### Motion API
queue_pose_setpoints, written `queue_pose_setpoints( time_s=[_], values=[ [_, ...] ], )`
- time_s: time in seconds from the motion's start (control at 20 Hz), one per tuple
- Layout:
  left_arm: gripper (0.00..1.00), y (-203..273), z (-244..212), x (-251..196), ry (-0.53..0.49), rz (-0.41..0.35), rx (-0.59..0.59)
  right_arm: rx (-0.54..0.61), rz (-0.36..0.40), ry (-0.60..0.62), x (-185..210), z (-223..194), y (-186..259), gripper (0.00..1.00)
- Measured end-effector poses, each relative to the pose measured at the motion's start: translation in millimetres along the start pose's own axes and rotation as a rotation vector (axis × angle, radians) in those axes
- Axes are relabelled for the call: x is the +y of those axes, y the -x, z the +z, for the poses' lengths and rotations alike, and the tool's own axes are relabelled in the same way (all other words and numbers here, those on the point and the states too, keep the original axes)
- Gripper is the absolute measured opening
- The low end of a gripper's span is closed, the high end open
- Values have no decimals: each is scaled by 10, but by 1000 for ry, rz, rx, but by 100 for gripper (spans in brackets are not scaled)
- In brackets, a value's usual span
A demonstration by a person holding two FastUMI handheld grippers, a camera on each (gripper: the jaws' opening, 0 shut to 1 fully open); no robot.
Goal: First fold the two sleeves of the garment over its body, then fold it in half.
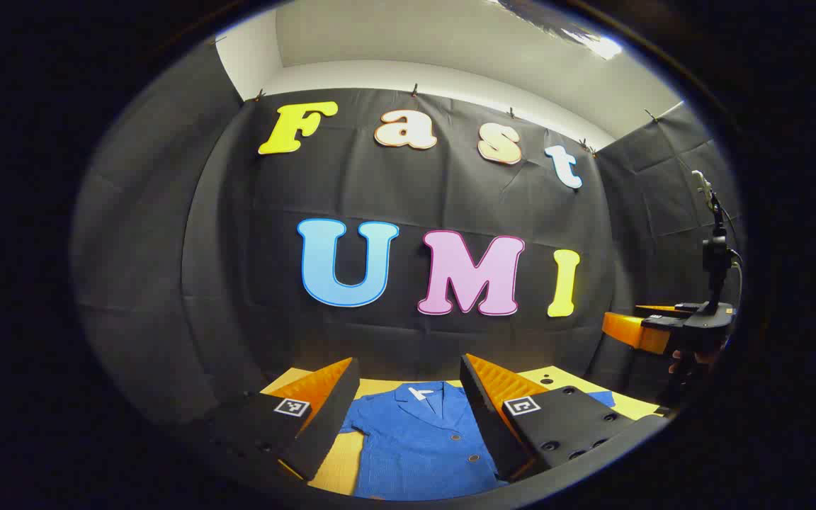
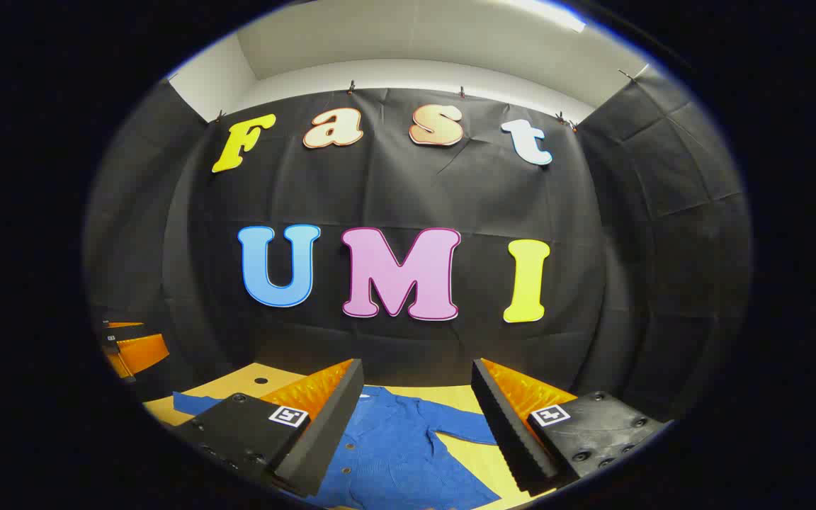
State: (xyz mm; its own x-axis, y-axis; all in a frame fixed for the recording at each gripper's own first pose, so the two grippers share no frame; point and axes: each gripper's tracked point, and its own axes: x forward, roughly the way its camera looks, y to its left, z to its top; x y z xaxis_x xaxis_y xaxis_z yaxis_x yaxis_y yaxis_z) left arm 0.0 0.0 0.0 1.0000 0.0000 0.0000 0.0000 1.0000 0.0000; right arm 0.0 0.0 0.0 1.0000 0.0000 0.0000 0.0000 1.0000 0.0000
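The fingers point(image 1: 337, 404) of the left gripper point(image 1: 408, 418) stand spread wide in the left gripper view, with nothing between them and nothing touching them; they hang above the surface point(image 1: 330, 474), and through the gap between them lies the blue garment point(image 1: 422, 446). The garment lies flat on the surface, collar toward the booth's back wall, its front buttons facing up, one short sleeve spread out toward the left finger and the other side passing behind the right finger. At the right edge of that same view the other gripper shows farther off, held by a hand point(image 1: 688, 361). In the right gripper view the fingers point(image 2: 337, 411) of the right gripper point(image 2: 415, 425) are likewise set far apart and hold nothing, raised clear of the cloth. Between them the garment point(image 2: 394, 453) spreads over the surface point(image 2: 465, 453), with one sleeve reaching out to the right toward the right finger and the other stretching off to the left behind the left finger, its end showing blue near the surface's left edge. A small dark hole marks the surface near its far left corner. Part of the left gripper point(image 2: 132, 350) shows at the left edge of this view.
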Motion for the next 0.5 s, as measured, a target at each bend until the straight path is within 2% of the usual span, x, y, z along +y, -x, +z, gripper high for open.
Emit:
queue_pose_setpoints(
  time_s=[0.5],
  values=[
    [82,-34,-12,-34,-1,-2,5,4,0,-1,-49,-19,-18,97]
  ],
)
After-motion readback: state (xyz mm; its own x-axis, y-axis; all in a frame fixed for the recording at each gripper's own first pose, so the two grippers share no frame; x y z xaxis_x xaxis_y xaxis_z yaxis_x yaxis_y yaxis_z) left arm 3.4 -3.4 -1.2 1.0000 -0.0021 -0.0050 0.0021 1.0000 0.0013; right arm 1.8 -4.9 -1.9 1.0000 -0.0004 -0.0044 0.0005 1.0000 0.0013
